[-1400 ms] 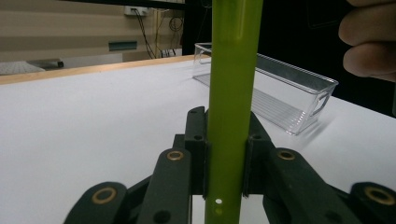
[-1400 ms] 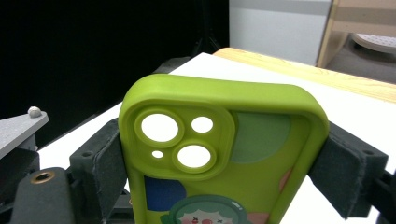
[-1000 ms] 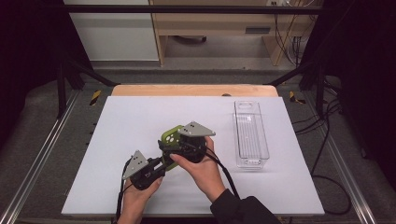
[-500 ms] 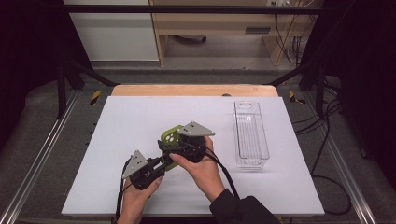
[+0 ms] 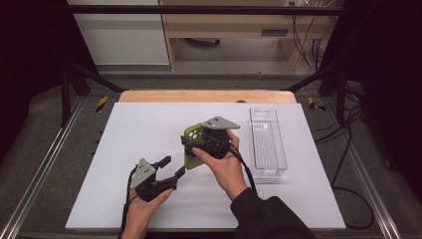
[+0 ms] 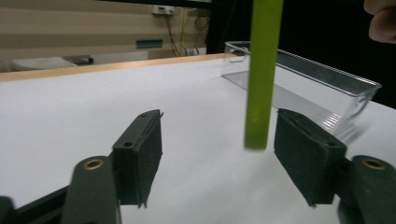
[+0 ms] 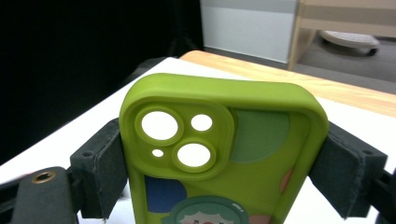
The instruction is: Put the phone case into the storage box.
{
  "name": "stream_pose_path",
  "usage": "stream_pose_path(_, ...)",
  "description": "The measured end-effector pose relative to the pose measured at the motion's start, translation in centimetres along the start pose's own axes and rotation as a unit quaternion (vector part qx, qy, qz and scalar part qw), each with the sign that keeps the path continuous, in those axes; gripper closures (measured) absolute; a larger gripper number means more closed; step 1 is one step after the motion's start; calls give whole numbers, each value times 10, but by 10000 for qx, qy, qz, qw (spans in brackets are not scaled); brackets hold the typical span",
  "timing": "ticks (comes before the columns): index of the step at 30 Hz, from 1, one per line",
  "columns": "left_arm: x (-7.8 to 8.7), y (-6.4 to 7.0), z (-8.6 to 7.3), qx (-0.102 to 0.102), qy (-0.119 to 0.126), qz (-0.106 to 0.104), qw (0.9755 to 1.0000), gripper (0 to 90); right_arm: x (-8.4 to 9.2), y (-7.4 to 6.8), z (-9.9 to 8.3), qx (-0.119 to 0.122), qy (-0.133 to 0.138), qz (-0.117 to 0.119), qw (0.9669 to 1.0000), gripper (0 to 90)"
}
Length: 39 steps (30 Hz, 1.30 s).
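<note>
A lime-green phone case (image 5: 193, 142) with camera cut-outs and a cartoon print stands upright just above the white table top (image 5: 139, 124). My right gripper (image 5: 195, 148) is shut on it: in the right gripper view both pads press the sides of the phone case (image 7: 224, 154), after closing further on it just now. My left gripper (image 5: 171, 167) sits lower left of the case, its jaws having just been opening. In the left gripper view the case (image 6: 259, 79) hangs edge-on between the spread pads (image 6: 140, 158), nearer the right pad and touching neither.
A long clear plastic bin (image 5: 267, 144) lies on the table right of the right hand, and it is behind the case in the left gripper view (image 6: 322, 79). A wooden strip (image 5: 206, 96) runs along the table's far edge. Metal frame rails (image 5: 45, 164) flank both sides.
My left gripper has opened and let go of the phone case, and now sits apart from it. My right gripper has moved the case slightly up and to the right.
</note>
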<state>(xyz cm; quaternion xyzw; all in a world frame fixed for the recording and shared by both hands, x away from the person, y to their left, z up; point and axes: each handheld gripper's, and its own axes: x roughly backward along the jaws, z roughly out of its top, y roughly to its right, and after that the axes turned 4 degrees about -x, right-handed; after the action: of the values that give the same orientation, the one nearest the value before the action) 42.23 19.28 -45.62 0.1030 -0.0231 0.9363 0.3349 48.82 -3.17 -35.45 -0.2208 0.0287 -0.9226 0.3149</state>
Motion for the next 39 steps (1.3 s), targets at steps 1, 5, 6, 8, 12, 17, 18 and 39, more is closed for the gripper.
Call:
stream_pose_path(1, 2, -3, 1, -56, 3, 78, 10000, 294, 0, 6, 3, 12, 1, -71, 10000, 154)
stream_pose_path(5, 16, -12, 3, -193, 1, 497, 9986, 225, 2, 30, 13, -59, 13, -346, 9994, 154)
stream_pose_path(6, 19, -14, 3, -226, -23, 533, 9983, 197, 3, 37, 16, -102, 34, -403, 9991, 154)
stream_pose_path(8, 24, -16, 1, -253, -93, 530, 9982, 151, 4, 49, 20, -50, 58, -512, 9987, 154)
stream_pose_path(12, 37, -16, -1, -214, -100, 555, 9982, 106, 5, 70, 27, -137, 115, -683, 9975, 155)
stream_pose_path(17, 55, -18, -6, -232, -87, 691, 9973, 77, 6, 89, 37, -152, 287, -891, 9955, 155)
stream_pose_path(18, 57, -20, -7, -225, -81, 733, 9970, 73, 5, 94, 41, -152, 328, -953, 9948, 155)
stream_pose_path(39, 61, -41, -15, 11, -54, 1044, 9945, 56, -2, 144, 79, 31, 705, -1821, 9807, 155)
